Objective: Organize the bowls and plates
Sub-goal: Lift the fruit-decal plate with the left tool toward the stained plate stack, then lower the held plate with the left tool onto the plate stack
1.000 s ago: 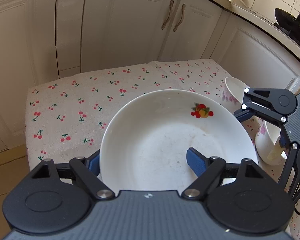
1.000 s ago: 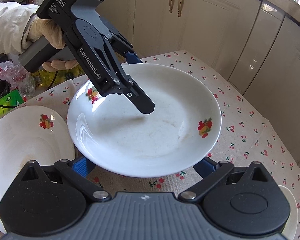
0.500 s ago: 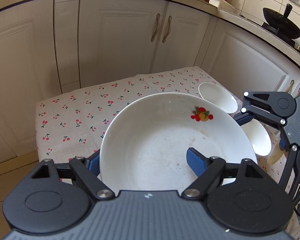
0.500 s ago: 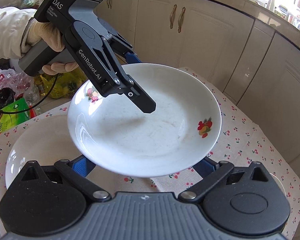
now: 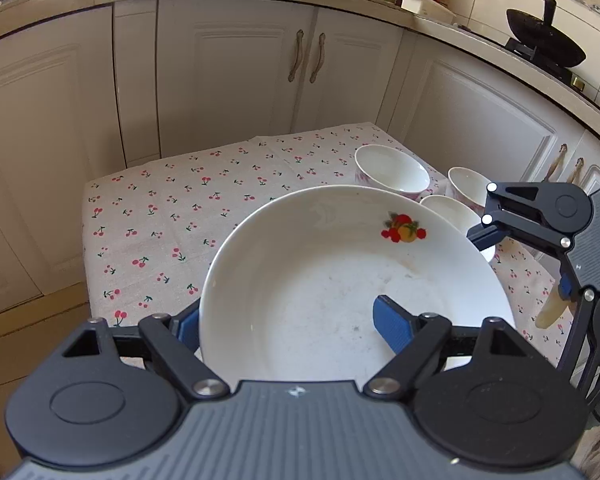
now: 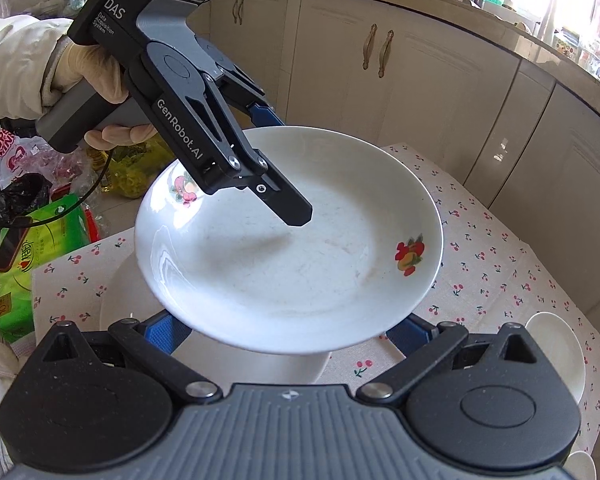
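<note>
Left view, hidden: plate (image 5: 340, 280) covers part of the 3 bowls (image 5: 392, 172) at 2 o'clock.
Left gripper (image 5: 288, 320): pinches the plate's rim.
Right view, hidden: held plate covers a second plate (image 6: 228, 360) below.
Right gripper (image 6: 284, 328): open wide under the plate's edge.
Room: tablecloth (image 6: 492, 256) bare at 3 o'clock.

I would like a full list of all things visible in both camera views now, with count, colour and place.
held plate: one, white with fruit motifs, lifted above the table
second plate: one, white, on the tablecloth under the held plate
bowls: three, white, grouped near the table's far corner
tablecloth: one, pale with red cherries, covering the table
cabinets: cream, behind the table
wok: one, black, on the stove
left gripper: black, blue pads, clamped on the held plate
right gripper: black, blue pads, open under the plate
left hand: pale glove, holding the left gripper
</note>
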Tool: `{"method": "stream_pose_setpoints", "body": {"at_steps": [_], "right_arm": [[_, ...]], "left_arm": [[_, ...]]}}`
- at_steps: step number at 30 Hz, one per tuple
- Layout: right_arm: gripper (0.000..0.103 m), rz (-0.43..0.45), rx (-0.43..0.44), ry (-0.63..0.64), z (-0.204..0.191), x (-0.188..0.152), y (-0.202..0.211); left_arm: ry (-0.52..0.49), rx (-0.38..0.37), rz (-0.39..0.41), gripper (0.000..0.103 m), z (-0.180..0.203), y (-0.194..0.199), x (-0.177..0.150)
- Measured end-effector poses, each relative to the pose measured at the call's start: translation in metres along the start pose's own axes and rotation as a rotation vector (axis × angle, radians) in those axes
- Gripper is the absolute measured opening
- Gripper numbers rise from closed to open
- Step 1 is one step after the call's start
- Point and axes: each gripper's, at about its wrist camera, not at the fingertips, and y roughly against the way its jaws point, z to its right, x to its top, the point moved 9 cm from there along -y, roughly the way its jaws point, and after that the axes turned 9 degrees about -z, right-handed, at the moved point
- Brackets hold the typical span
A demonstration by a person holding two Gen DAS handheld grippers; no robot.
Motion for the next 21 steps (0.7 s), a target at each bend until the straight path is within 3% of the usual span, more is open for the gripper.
{"method": "stream_pose_setpoints", "body": {"at_steps": [9,21], "right_arm": [[0.103,0.003,-0.004,-0.002,-0.028,-0.012,0.015],[0.103,-0.026,0.032,-0.05,-0.053,-0.04,0.007]], "left_arm": [[-0.001,-0.006,0.006,0.084,0.016,0.016,-0.024],[0.011,-0.028,-0.036,0.084,0.03,-0.001,-0.057]]}}
